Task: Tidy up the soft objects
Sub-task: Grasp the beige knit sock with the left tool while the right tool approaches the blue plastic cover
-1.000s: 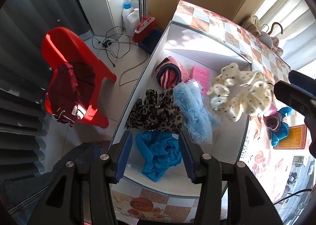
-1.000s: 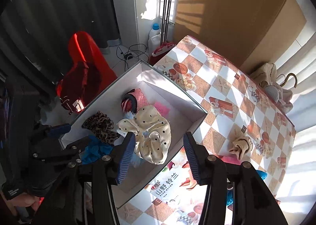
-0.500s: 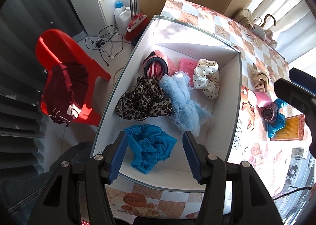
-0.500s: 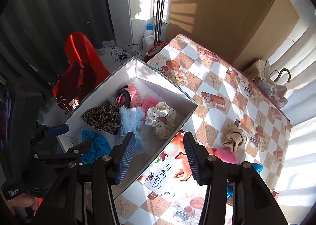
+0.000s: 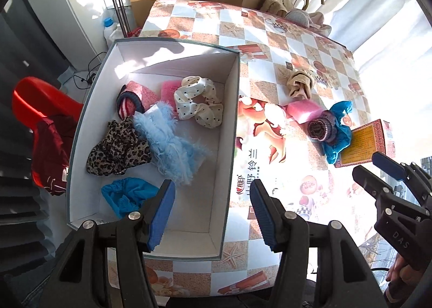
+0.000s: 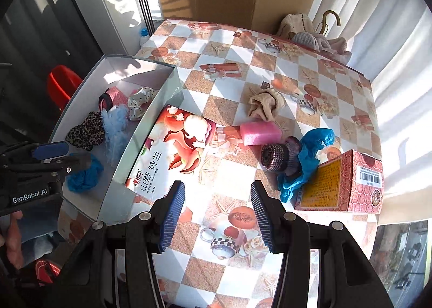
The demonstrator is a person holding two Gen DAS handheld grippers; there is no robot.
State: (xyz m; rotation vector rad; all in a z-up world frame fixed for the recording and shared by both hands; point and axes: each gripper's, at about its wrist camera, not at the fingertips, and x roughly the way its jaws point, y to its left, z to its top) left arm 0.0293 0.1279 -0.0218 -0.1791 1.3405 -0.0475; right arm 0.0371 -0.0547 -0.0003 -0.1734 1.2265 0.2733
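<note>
A white open box point(image 5: 232, 124) point(image 6: 151, 124) holds a white polka-dot scrunchie point(image 5: 198, 104), a fuzzy light-blue piece point(image 5: 170, 143), a leopard scrunchie point(image 5: 116, 146), a blue scrunchie point(image 5: 124, 196), a striped pink band point(image 5: 132, 97) and a pink sponge point(image 5: 168, 90). On the checkered table lie a beige cloth point(image 6: 266, 104), a pink sponge point(image 6: 260, 132), a knitted purple band point(image 6: 275, 156) and a blue cloth point(image 6: 307, 159). My left gripper point(image 5: 212, 213) is open and empty above the box's near right wall. My right gripper point(image 6: 217, 216) is open and empty above the table.
A red printed carton point(image 6: 343, 183) stands at the table's right edge. A colourful box lid point(image 6: 175, 146) lies beside the box. A red chair point(image 5: 40, 108) with dark clothes stands left on the floor. Clothes and a hanger point(image 6: 310, 32) sit at the far table edge.
The polka-dot scrunchie left the right gripper and now lies in the box. Both grippers pulled back and swung right toward the table, both open.
</note>
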